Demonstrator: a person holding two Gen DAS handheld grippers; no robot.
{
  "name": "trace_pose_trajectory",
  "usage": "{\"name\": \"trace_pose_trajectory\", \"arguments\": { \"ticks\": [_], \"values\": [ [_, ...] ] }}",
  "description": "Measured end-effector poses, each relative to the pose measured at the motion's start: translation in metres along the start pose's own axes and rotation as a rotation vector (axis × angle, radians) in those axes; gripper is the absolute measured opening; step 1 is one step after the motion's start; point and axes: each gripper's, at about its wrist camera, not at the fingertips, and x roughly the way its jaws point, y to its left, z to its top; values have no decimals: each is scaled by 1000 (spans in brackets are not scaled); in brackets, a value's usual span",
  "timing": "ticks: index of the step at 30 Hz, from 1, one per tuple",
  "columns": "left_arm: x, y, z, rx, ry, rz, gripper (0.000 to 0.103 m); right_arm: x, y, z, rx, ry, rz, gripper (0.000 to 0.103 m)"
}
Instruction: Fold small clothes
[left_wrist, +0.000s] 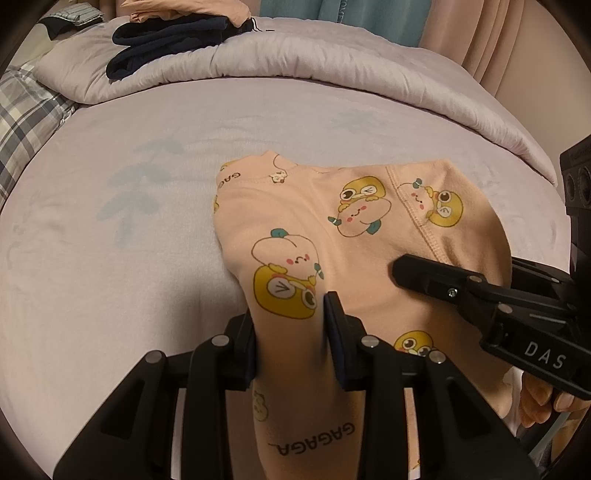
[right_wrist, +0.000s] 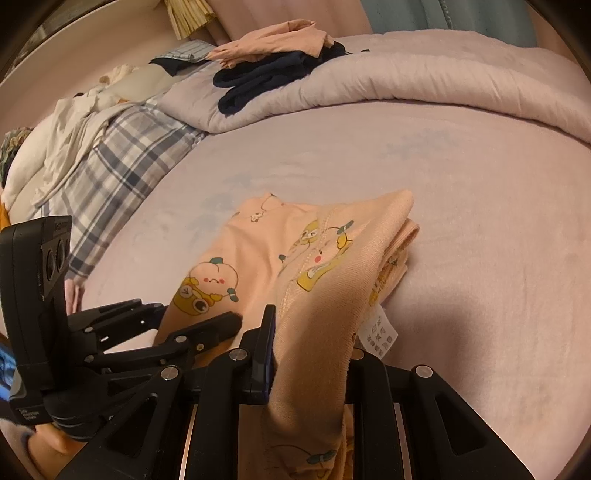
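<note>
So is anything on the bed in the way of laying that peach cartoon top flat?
Nothing visible. Both the left gripper and right gripper already clamp the peach top; the pink sheet around it lies bare.

The garment (left_wrist: 332, 229) lies on the bed (left_wrist: 129, 258), its near edge lifted off the sheet in both grippers, left gripper (left_wrist: 291, 321) beside right gripper (right_wrist: 310, 354). Behind it a duvet (left_wrist: 295, 62) lies rolled across the bed, with dark clothes (left_wrist: 166, 40) on it. Plaid bedding (right_wrist: 110, 173) lies left.
</note>
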Motion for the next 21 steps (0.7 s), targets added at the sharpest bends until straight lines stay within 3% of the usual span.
{"name": "trace_pose_trajectory", "arguments": {
  "ticks": [12,21],
  "values": [
    [2,0,2,-2,4,0,36,2,-7,-1,26,16,8,21],
    [5,4,3,-12,10,12,43,3,-10,-1,46,31,5,21]
  ]
}}
